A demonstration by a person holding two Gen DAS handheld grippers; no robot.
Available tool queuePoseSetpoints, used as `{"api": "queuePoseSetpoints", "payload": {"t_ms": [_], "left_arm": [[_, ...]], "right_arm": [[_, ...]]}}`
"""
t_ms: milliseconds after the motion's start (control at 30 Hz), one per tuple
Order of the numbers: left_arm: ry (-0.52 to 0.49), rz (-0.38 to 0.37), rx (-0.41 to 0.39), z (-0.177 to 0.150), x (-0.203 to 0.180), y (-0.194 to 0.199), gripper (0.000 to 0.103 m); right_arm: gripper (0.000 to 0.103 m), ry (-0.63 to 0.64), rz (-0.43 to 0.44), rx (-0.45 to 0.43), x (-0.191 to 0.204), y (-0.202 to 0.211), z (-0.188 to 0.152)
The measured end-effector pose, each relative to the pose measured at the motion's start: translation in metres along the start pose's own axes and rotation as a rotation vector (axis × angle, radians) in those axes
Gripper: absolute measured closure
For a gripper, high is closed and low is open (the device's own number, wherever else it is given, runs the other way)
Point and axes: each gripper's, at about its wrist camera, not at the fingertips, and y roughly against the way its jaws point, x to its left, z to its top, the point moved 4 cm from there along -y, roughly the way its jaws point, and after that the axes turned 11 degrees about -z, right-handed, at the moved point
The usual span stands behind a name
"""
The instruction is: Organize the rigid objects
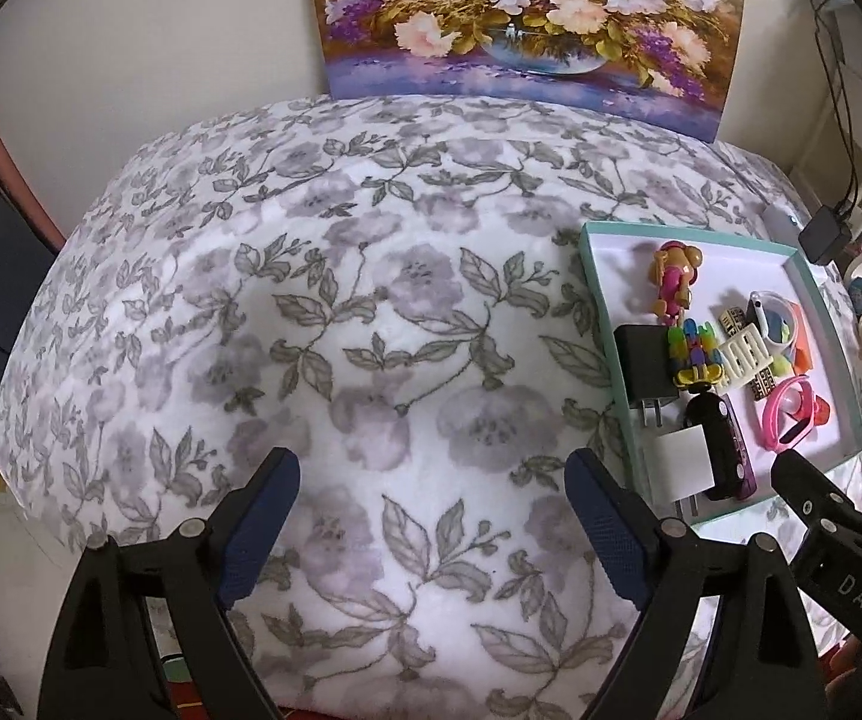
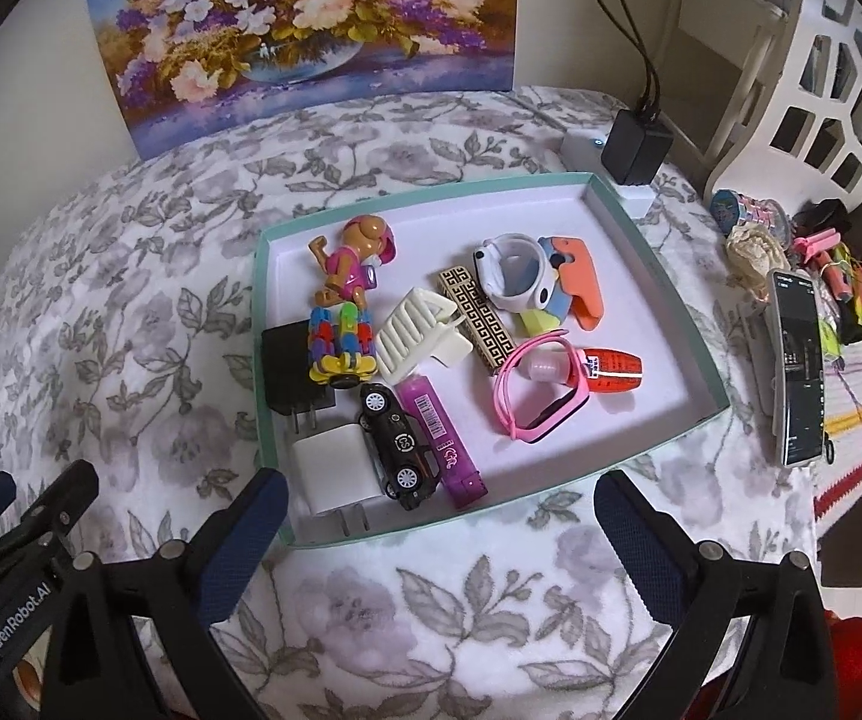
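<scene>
Left wrist view: the left hand-held gripper point(image 1: 431, 516) is hanging with its jaws spread wide and nothing between them, above bare floral cloth point(image 1: 323, 300) covering the worktop. To the right, the teal-rimmed tray point(image 1: 596, 300) is sitting with the rigid objects piled inside: a black charger point(image 1: 641, 366) against its left wall and a white charger point(image 1: 686, 459) at the near left corner. The right hand-held gripper point(image 1: 833, 480) is showing at the near right edge, its arm lettered "DAS". A flower painting point(image 1: 527, 18) is leaning against the far wall.

Right wrist view: the right hand-held gripper point(image 2: 440, 516) is also standing wide and empty, just near of the tray's near rim. Inside are lying a toy pup figure point(image 2: 356, 264), a black toy car point(image 2: 401, 450), a purple tube point(image 2: 440, 438) bearing a barcode, a cream hair claw point(image 2: 422, 333), and a pink watch point(image 2: 536, 390). All look light and stiff. The chargers' smooth faces are likely slippery, so taking them across their flat sides seems best; the car across its body; the claw's teeth look breakable. The neighbouring gripper is reading "GenRobot.AI". A phone point(image 2: 797, 372) is lying to the right of the tray.
</scene>
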Motion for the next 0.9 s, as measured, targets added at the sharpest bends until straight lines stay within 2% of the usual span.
{"api": "queuePoseSetpoints", "payload": {"t_ms": [333,900], "left_arm": [[0.011,-0.010,-0.031,0.0019,0.0006,0.0081,0.013],[0.025,0.009,-0.010,0.0019,0.0029,0.0052,0.013]], "right_arm": [[0.000,0.005,0.002,-0.008,-0.0001,0.0028,0.0002],[0.000,0.033,0.005,-0.004,0.0046,-0.0010,0.0002]]}}
